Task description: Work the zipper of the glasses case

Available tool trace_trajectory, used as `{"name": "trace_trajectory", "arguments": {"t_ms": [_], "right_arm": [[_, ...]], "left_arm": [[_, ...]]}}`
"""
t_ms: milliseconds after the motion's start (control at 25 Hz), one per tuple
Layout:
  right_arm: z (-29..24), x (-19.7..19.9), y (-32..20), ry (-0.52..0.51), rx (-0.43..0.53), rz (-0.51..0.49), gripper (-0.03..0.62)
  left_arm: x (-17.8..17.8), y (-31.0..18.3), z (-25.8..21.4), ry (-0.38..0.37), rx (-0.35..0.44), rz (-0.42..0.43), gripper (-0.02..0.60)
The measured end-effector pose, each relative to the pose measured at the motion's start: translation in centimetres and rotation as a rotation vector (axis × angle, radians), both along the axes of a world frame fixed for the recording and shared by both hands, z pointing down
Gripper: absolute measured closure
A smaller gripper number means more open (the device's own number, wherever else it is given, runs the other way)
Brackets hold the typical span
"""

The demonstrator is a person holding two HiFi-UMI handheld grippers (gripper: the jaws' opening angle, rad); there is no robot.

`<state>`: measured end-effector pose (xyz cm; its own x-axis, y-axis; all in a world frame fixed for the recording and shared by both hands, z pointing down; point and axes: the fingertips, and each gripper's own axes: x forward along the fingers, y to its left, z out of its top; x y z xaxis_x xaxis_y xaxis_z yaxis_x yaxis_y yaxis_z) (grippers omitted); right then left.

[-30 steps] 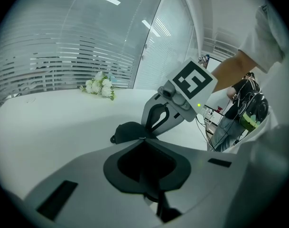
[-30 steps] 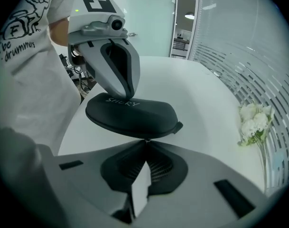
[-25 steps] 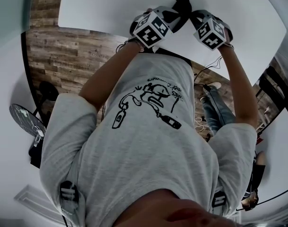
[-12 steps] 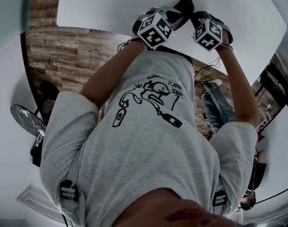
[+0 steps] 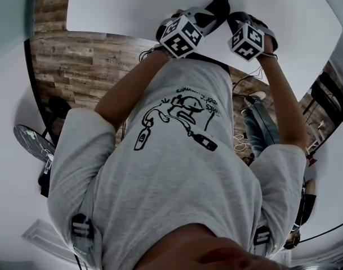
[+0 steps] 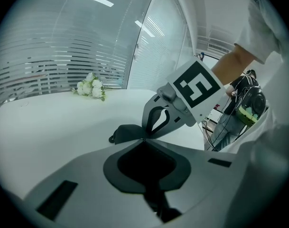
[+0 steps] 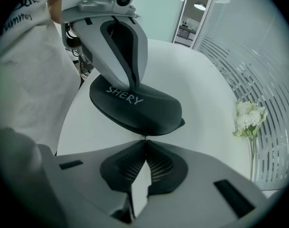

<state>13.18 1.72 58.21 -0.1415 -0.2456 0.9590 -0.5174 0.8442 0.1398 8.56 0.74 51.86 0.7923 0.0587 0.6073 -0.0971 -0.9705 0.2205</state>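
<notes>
A black glasses case with white lettering lies at the near edge of the white table. My left gripper is shut on the case; the right gripper view shows its fingers clamped down on the lid. My right gripper points steeply down at the case's near end, its tips meeting on a small metal zipper pull. Its jaws have just been opening slightly, with the pull still between the tips. In the head view both grippers meet at the case.
A bunch of white flowers lies farther out on the table, also seen as flowers near the window blinds. The person's grey shirt presses against the table's near edge. Cables and a wooden floor lie below.
The right gripper's marker cube has tipped a little. Both hands stay at the case, which has not shifted.
</notes>
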Motion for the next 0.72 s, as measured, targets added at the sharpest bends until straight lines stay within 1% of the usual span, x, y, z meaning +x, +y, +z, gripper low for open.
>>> {"name": "trace_trajectory", "arguments": {"t_ms": [280,560,720], "right_arm": [[-0.2,-0.6,0.7,-0.016,-0.018,0.018,0.589],[-0.3,-0.9,2.2,-0.045,-0.045,0.006,0.591],[0.0,-1.8,2.7,-0.059,-0.056,-0.021,0.591]], "left_arm": [[0.0,0.1,0.2,0.007,0.043,0.007,0.560],[0.5,0.5,0.0,0.007,0.044,0.020,0.561],[0.5,0.6,0.2,0.008,0.045,0.022,0.560]]}}
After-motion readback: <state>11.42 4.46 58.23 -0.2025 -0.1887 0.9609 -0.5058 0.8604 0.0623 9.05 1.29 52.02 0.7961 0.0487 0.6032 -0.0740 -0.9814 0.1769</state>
